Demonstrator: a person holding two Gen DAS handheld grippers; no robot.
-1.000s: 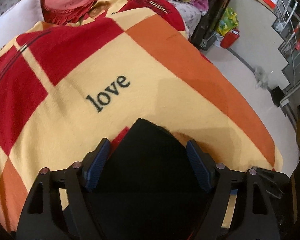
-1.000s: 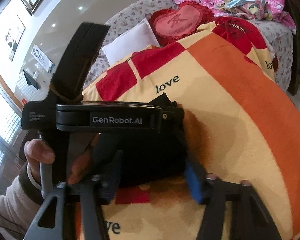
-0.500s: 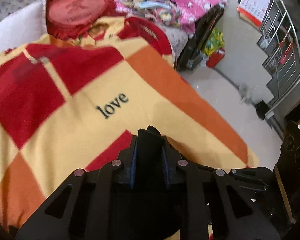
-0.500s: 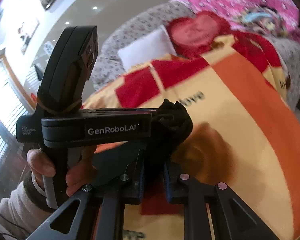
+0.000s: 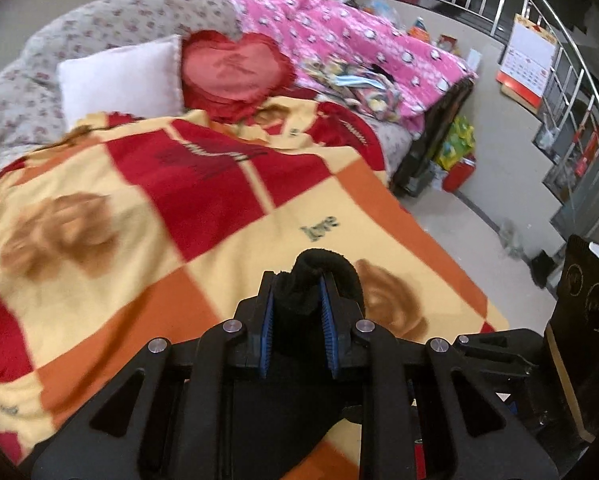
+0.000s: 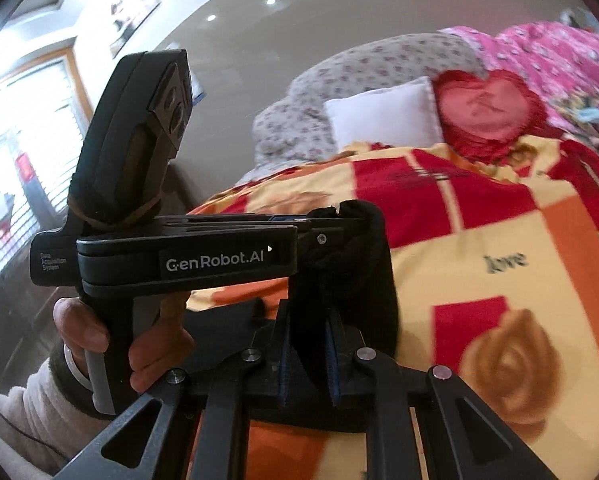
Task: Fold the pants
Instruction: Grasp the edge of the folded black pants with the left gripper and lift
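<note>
Scene: A bed covered by a checked blanket (image 5: 227, 240) in red, yellow and orange, printed with the word "love". All places below are given relative to this blanket.

Pants: black pants (image 5: 299, 364), bunched and raised just above the near part of the blanket, not lying flat on it. They hang between the two claws, so the cloth can be carried over in a fold.

Left claw: the left claw (image 5: 297, 312) is clamped on a thick wad of the black fabric. Its blue pads (image 5: 268, 332) press the cloth from both sides, and a rolled edge pokes out past the tips. It has just been closing on that cloth.

Right claw: the right claw (image 6: 308, 354) also pinches black fabric between its blue pads (image 6: 333, 360), having just been closing on it. It sits just beside the left one, above the blanket's near edge.

Left hand: seen from the right wrist view, the person's left hand (image 6: 111, 344) wraps the handle of its tool, with a pale fleecy sleeve (image 6: 31, 412) below it.

Why held so: two grips close together on one end keep that edge level, likely so it lands evenly on the rest of the garment.

Beyond the blanket: a white pillow (image 5: 119, 76) and a red heart cushion (image 5: 235, 72) lie at its far end, well apart from the pants. A pink quilt (image 5: 359, 44) lies past its far right corner.

Stage, as a judgement: the lift of a fold, with the laying-down not yet done.
</note>
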